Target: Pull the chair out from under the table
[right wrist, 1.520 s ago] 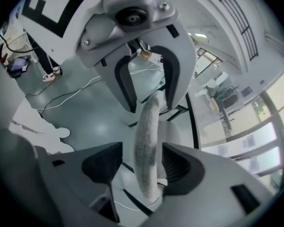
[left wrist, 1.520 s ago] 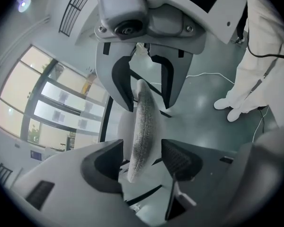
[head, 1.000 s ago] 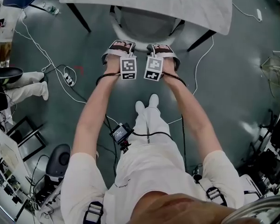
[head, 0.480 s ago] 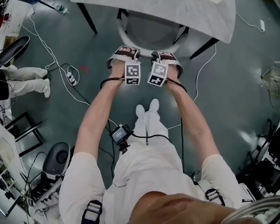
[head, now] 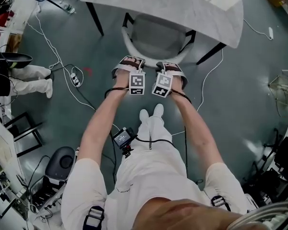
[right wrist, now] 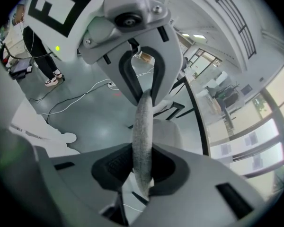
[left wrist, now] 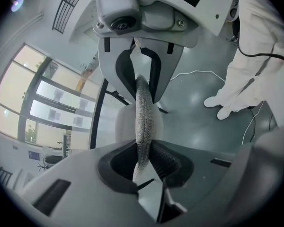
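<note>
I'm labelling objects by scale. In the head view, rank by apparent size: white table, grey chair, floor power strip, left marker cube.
1. white table.
2. grey chair, partly under the table.
3-4. left marker cube and power strip: the cube looks bigger but sits nearer the camera, so unranked.

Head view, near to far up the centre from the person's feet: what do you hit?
White shoes → left gripper and right gripper abreast, clamped on curved grey chair backrest → grey chair seat → white rectangular table top
</note>
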`<state>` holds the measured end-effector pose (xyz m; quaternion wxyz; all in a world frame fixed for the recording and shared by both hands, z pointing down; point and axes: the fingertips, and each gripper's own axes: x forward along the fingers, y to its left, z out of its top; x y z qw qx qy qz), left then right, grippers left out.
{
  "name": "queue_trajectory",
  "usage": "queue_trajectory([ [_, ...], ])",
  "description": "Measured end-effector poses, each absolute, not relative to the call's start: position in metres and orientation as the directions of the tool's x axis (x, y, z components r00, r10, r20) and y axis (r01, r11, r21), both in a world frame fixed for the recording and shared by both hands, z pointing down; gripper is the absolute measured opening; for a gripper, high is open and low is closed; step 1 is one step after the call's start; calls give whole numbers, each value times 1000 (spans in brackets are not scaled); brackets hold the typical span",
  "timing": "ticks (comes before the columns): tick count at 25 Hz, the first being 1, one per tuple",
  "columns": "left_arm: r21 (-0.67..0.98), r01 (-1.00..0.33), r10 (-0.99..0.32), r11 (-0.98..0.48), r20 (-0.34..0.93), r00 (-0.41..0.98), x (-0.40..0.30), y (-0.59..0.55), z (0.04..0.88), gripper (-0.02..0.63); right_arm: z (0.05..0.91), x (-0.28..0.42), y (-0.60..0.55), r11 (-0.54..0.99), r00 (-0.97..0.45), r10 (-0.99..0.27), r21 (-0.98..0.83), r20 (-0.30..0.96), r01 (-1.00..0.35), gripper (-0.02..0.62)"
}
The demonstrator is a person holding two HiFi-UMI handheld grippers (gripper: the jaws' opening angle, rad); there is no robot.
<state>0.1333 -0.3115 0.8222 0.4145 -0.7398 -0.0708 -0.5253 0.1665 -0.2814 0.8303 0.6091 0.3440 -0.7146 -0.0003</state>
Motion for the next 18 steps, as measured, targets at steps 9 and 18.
queue_trajectory([
  [9, -532, 528, -332, -662, 839, 430, 117, -283, 819, 72, 828, 150, -253, 768, -37, -475, 393, 879, -506, 87],
  [18, -525, 509, -335, -682, 843, 420, 95, -262, 820, 72, 828, 128, -231, 762, -42, -464, 374, 885, -529, 89],
])
